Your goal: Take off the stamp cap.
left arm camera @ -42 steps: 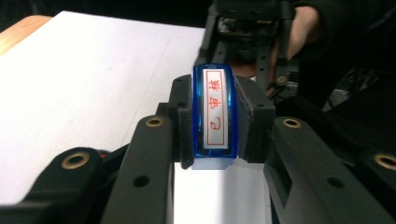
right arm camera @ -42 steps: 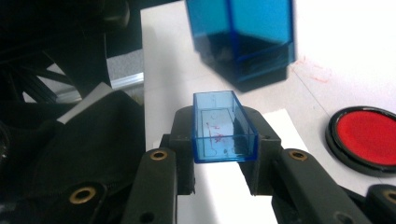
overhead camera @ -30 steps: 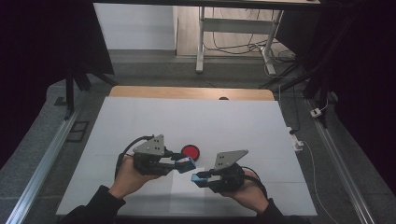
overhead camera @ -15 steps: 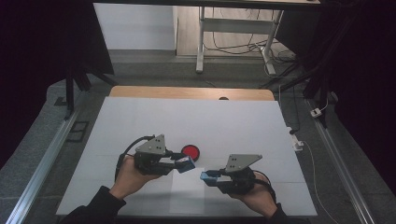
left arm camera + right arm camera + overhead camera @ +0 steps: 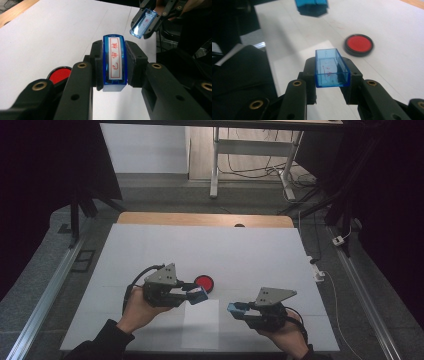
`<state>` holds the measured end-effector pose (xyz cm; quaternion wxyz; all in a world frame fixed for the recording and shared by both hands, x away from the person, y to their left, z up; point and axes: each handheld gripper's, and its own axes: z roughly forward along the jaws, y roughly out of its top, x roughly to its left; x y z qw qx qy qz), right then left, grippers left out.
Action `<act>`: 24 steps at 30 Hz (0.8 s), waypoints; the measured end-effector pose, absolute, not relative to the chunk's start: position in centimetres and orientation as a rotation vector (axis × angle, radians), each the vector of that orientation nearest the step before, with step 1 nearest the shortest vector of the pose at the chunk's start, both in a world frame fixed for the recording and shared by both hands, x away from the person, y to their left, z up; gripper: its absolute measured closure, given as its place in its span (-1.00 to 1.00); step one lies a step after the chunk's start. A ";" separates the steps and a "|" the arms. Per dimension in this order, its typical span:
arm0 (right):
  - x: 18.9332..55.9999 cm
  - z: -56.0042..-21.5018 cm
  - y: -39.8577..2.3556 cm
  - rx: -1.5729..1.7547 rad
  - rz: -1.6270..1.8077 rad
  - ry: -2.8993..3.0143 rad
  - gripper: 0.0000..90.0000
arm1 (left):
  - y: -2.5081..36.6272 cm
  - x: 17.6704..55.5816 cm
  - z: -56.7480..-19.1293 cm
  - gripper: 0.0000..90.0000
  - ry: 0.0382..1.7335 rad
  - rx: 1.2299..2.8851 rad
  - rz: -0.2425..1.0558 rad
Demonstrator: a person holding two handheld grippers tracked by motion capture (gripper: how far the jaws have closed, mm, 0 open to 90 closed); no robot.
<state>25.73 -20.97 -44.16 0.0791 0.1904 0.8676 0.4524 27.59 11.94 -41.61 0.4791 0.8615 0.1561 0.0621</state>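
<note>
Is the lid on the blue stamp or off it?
Off. The left gripper holds the blue stamp with its red-lettered face bare, and the right gripper holds the clear blue cap apart from it.

Blurred red ink pad point(image 5: 358, 45), stamp point(image 5: 312, 6) edge-cropped

White table point(image 5: 150, 245) surface occupies the centre of the high view, with a wooden strip point(image 5: 200, 219) along its 12 o'clock edge. Red ink pad point(image 5: 204, 282) lies on the table near centre. White paper sheet point(image 5: 202, 320) lies flat at 6 o'clock of the pad, just beside it. Metal-legged desk frame point(image 5: 250, 150) and loose cables point(image 5: 245, 170) stand at 12 o'clock beyond the table.
</note>
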 end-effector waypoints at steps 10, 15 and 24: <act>25.0 -44.3 -24.1 0.686 1.312 2.519 0.53 | 12.2 27.6 -41.5 0.55 0.385 2.093 0.163; 24.6 -44.4 -25.7 0.753 1.306 2.483 0.53 | 12.1 27.6 -41.6 0.56 0.384 2.096 0.158; 23.9 -44.5 -28.0 0.848 1.299 2.436 0.53 | 12.1 27.7 -41.5 0.56 0.390 2.101 0.142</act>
